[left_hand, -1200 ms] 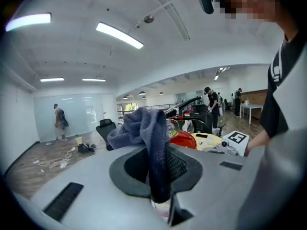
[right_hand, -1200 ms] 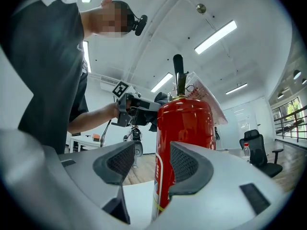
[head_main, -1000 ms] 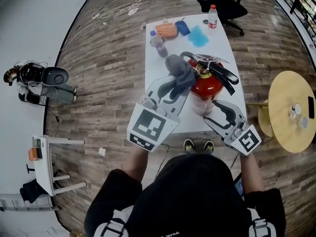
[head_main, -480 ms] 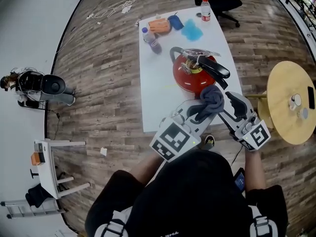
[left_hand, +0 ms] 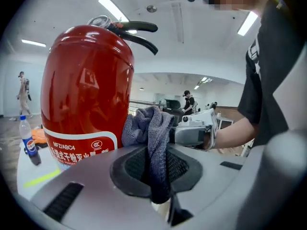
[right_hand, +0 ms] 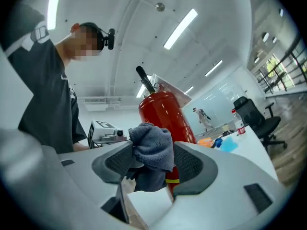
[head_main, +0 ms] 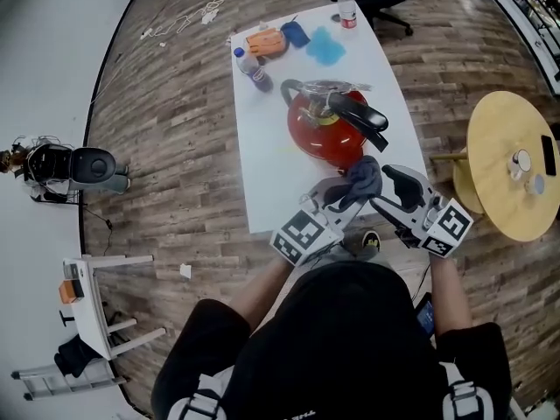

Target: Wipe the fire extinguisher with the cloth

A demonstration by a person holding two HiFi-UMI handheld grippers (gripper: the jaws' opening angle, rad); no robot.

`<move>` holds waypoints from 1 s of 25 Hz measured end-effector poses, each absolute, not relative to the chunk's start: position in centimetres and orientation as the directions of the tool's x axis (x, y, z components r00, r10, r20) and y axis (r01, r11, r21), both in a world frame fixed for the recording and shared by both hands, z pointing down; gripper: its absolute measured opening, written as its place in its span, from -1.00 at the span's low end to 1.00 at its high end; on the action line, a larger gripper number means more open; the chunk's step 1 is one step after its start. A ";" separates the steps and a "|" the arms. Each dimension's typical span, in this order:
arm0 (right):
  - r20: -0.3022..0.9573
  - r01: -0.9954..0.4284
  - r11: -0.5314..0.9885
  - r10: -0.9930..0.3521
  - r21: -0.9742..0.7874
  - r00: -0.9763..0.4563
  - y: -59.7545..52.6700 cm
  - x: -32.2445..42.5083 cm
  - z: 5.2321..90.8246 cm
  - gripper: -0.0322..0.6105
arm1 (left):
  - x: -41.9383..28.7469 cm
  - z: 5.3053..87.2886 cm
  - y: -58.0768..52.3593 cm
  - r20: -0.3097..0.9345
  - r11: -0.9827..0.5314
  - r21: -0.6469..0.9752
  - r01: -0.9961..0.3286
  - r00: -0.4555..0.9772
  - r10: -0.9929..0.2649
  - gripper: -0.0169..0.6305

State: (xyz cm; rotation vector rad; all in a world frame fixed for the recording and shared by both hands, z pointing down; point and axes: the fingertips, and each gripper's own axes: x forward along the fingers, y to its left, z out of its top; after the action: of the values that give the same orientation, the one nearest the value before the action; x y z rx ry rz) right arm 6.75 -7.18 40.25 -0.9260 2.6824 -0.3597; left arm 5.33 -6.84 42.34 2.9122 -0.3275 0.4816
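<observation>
The extinguisher (head_main: 325,136) stands upright on the near half of the table (head_main: 262,182), with its handle pointing toward 4 o'clock. At its 5 o'clock, close to the red shell, the left gripper (head_main: 343,192) pinches the cloth (head_main: 365,176) in narrow jaws, and a wad bunches past the tips. The right gripper (head_main: 383,185), at the cloth's 3 o'clock, has wide jaws that are opening; the cloth sits between them unsqueezed. The step in hand looks like bringing the cloth onto the shell. To do it well, keep fabric, not plastic, leading, and let the right jaws clear the cloth first. Press lightly, since a hard push toward 12 o'clock could slide or tip the cylinder.
</observation>
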 end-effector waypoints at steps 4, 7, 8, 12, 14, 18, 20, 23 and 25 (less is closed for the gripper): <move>-0.265 -0.411 0.804 -0.548 -0.430 -0.794 -7.1 4.8 39.3 -0.10 | 4.5 41.7 -5.6 0.286 -0.977 0.189 -0.095 0.958 -0.038 -0.78; -0.251 -0.407 0.820 -0.526 -0.402 -0.812 -7.9 3.4 39.1 -0.10 | 4.2 41.9 -5.6 0.306 -0.993 0.084 -0.087 0.950 -0.058 -0.78; -0.237 -0.427 0.819 -0.534 -0.382 -0.812 -8.1 3.3 39.3 -0.10 | 4.1 42.1 -5.8 0.314 -0.992 0.058 -0.112 0.945 -0.088 -0.78; -0.245 -0.429 0.801 -0.555 -0.418 -0.795 -7.7 3.7 39.4 -0.10 | 3.6 41.5 -5.9 0.309 -0.983 -0.012 -0.184 0.934 -0.179 -0.78; -0.252 -0.413 0.778 -0.569 -0.474 -0.783 -6.9 4.4 39.3 -0.10 | 3.4 40.7 -5.6 0.277 -0.981 0.002 -0.195 0.943 -0.187 -0.78; -0.246 -0.379 0.716 -0.603 -0.586 -0.759 -6.7 4.9 39.4 -0.10 | 3.9 40.3 -5.1 0.245 -0.980 0.012 -0.198 0.951 -0.189 -0.78; -0.223 -0.399 0.712 -0.608 -0.578 -0.762 -6.8 4.5 39.3 -0.20 | 4.1 40.6 -5.2 0.253 -0.980 0.018 -0.197 0.949 -0.186 -0.78; -0.177 -0.479 0.714 -0.633 -0.511 -0.754 -7.0 4.6 39.4 -0.46 | 4.1 41.2 -5.2 0.284 -0.984 0.008 -0.177 0.944 -0.168 -0.78; -0.194 -0.527 0.694 -0.677 -0.490 -0.710 -7.1 5.5 38.9 -0.61 | 3.9 41.1 -5.0 0.273 -0.986 0.034 -0.163 0.951 -0.148 -0.65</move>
State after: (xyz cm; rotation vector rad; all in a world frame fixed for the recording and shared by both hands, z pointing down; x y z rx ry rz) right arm 5.49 -7.14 38.94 -0.9414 2.5448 -0.5748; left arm 3.90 -4.96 41.09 3.0470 -0.2436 0.4197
